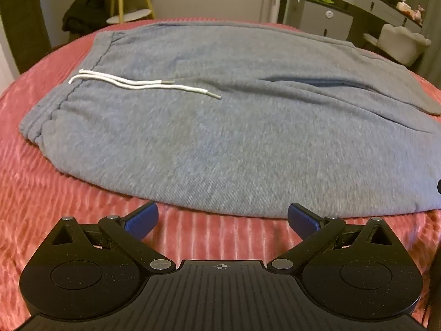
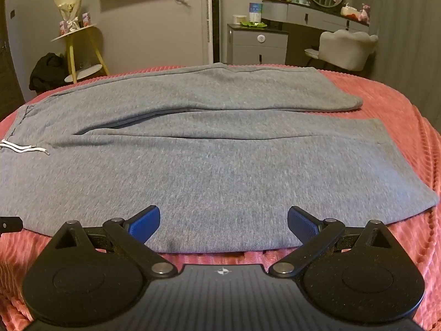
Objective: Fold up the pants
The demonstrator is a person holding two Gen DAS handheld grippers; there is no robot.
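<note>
Grey sweatpants (image 1: 220, 138) lie flat on a pink ribbed bedspread (image 1: 41, 193), waistband to the left, legs running right. A white drawstring (image 1: 143, 84) lies across the waist area. My left gripper (image 1: 222, 220) is open and empty, just short of the pants' near edge by the waist end. In the right wrist view the pants (image 2: 220, 165) show both legs side by side, cuffs to the right, and the drawstring (image 2: 22, 147) at the left. My right gripper (image 2: 223, 224) is open and empty, its blue pads (image 2: 144, 224) over the near leg's edge.
The bedspread (image 2: 399, 138) surrounds the pants. Beyond the bed stand a yellow side table (image 2: 80, 52), a dark bundle on the floor (image 2: 46, 71), a grey dresser (image 2: 256, 44) and a white chair (image 2: 347, 47). The other gripper's tip (image 2: 9, 224) shows at the left.
</note>
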